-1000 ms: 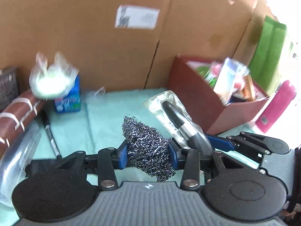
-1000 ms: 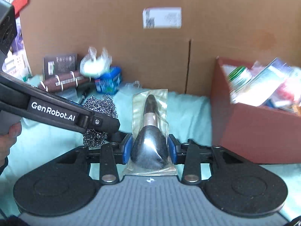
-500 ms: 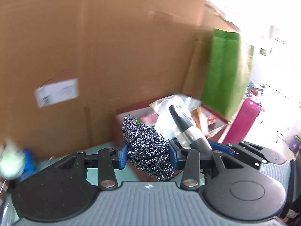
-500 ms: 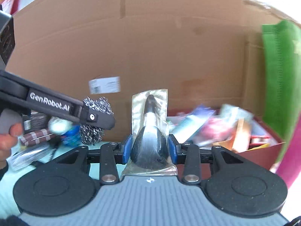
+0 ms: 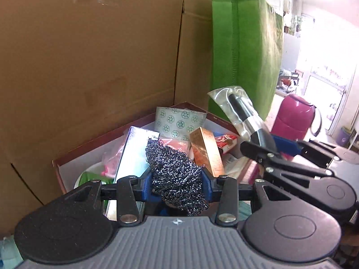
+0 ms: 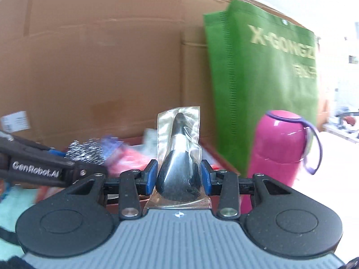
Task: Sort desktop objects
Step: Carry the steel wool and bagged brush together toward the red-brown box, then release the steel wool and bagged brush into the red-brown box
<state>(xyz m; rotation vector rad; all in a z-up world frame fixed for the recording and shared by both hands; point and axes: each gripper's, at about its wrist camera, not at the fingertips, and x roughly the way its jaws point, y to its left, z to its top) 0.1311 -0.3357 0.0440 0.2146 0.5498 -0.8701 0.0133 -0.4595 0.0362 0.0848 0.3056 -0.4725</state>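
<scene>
My left gripper [image 5: 177, 185] is shut on a dark steel wool scourer [image 5: 175, 174], held over the near edge of a dark red storage box [image 5: 58, 168] packed with several small packets. My right gripper [image 6: 178, 178] is shut on a black makeup brush in a clear plastic sleeve [image 6: 179, 157], carried just right of the left gripper. From the left wrist view the bagged brush [image 5: 244, 114] and the right gripper [image 5: 272, 144] hang over the box's right side. In the right wrist view the scourer [image 6: 84, 152] and the left gripper [image 6: 74, 154] appear at the left.
A tall cardboard wall [image 5: 89, 56] stands behind the box. A green fabric bag [image 6: 264, 85] leans at its right end, with a pink flask [image 6: 278, 145] beside the box. Teal cloth [image 6: 13, 208] covers the desk at lower left.
Both grippers have swung to the right and slightly up with their loads, from above the teal cloth to over the red box. The objects on the left of the desk have left view.
</scene>
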